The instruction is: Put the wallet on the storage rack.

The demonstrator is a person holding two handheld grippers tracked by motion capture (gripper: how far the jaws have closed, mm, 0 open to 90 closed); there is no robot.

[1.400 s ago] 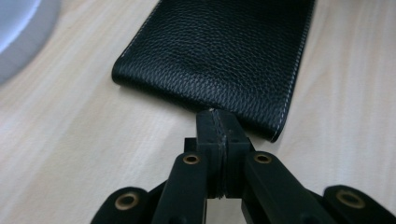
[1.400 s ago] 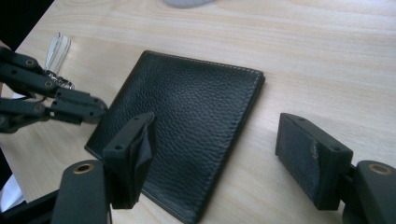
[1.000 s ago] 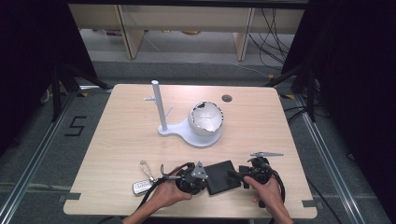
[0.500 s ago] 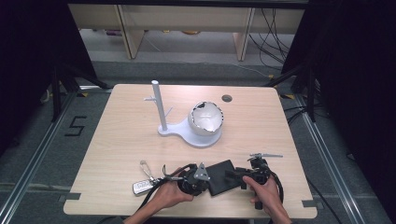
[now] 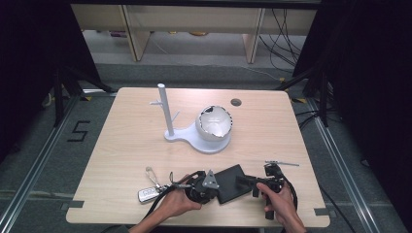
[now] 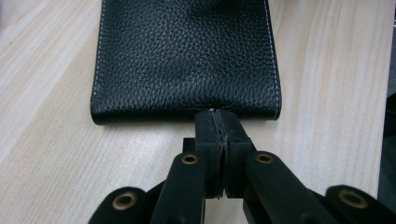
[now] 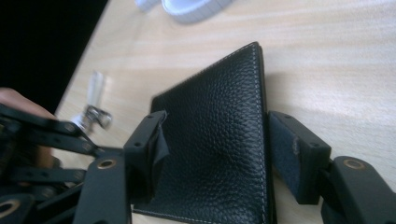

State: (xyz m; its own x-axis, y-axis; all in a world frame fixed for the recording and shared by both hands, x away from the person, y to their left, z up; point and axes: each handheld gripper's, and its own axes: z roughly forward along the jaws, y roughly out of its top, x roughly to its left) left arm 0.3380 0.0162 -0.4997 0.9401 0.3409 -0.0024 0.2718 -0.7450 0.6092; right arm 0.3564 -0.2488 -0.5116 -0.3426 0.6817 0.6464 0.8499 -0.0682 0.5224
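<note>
Closing in over the last moment, your right tongs [image 7: 212,154] now straddle the black leather wallet [image 5: 232,182], a gap showing beside the right pad, so no firm grip yet. Your left tongs [image 6: 217,126] stay pressed together, pinching its near edge. It lies flat on the bench [image 5: 121,145] between your hands, long axis running tongs to tongs
</note>
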